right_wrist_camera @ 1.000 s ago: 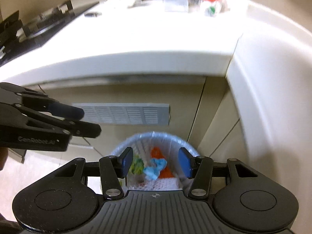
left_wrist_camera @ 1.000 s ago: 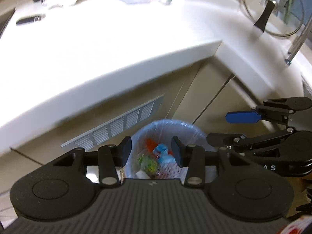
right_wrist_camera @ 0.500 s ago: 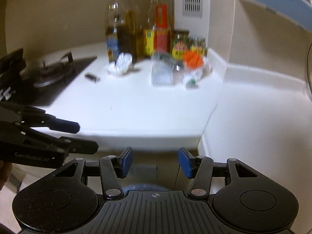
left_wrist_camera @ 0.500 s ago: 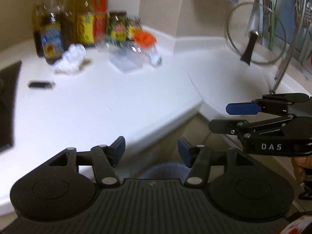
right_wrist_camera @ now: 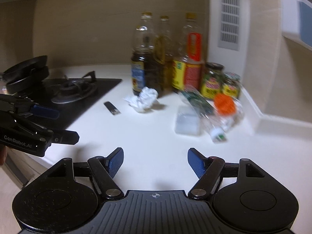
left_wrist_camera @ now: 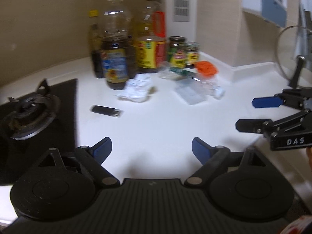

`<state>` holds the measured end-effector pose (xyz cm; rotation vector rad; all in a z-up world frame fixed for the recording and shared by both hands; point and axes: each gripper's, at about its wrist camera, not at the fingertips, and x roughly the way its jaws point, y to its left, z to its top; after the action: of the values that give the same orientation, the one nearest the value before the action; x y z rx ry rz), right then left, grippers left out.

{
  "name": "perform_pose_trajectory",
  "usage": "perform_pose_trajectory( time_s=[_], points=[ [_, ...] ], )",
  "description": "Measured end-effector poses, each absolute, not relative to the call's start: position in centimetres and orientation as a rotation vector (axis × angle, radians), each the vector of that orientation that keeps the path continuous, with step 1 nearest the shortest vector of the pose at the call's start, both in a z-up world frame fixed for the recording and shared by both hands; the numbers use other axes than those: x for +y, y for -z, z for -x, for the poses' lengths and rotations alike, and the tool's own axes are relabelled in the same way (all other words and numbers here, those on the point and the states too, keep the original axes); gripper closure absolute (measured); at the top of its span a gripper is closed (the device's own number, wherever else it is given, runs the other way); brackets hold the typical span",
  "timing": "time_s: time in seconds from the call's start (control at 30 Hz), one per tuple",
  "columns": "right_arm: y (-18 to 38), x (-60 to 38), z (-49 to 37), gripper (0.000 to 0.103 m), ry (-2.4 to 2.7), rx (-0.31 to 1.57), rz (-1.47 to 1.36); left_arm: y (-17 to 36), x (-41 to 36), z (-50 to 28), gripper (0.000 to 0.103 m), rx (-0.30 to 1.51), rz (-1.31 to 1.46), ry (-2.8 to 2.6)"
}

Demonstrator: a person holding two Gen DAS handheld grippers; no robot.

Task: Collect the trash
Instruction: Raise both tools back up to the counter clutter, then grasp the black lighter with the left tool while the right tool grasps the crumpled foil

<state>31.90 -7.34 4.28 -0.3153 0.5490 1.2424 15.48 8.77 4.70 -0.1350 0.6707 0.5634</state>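
On the white countertop (left_wrist_camera: 165, 128) lie a crumpled white paper (left_wrist_camera: 136, 87) (right_wrist_camera: 144, 99), a flat clear plastic piece (left_wrist_camera: 190, 93) (right_wrist_camera: 186, 122), a toppled clear bottle (right_wrist_camera: 204, 113) with a white cap, and a clear tub with an orange lid (left_wrist_camera: 206, 69) (right_wrist_camera: 224, 104). A small black stick-shaped object (left_wrist_camera: 106, 111) (right_wrist_camera: 112, 108) lies near the hob. My left gripper (left_wrist_camera: 152, 148) (right_wrist_camera: 58, 123) hovers over the counter's near edge, its jaws opening with nothing between them. My right gripper (right_wrist_camera: 156, 157) (left_wrist_camera: 253, 114) hangs beside it, jaws also opening and empty.
Tall oil and sauce bottles (left_wrist_camera: 115, 48) and jars (right_wrist_camera: 212, 81) stand against the back wall. A black gas hob (left_wrist_camera: 29, 113) fills the left, with a dark pan (right_wrist_camera: 25, 76) behind it. A glass pot lid (left_wrist_camera: 292, 56) leans at the right.
Both grippers have risen from over the lined bin to above the countertop and tilted up. The bin has dropped out of view. Both pairs of jaws stand wider apart.
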Motion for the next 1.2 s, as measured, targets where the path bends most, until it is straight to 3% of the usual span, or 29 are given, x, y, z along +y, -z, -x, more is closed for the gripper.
perform_pose_trajectory(
  time_s=[0.17,0.63,1.2],
  points=[
    [-4.4,-4.3,-32.9,0.029,-1.259,0.552,0.314,-4.4,12.2,-15.4,0.004,0.696,0.103,-0.605],
    [-1.8,6.4,-35.4,0.027,-1.122,0.661,0.329,-0.3,24.9,-19.7,0.002,0.765,0.180,-0.617],
    [-0.3,13.5,-37.8,0.027,-1.153,0.668,0.423,1.6,27.9,-22.3,0.002,0.748,0.220,-0.563]
  ],
)
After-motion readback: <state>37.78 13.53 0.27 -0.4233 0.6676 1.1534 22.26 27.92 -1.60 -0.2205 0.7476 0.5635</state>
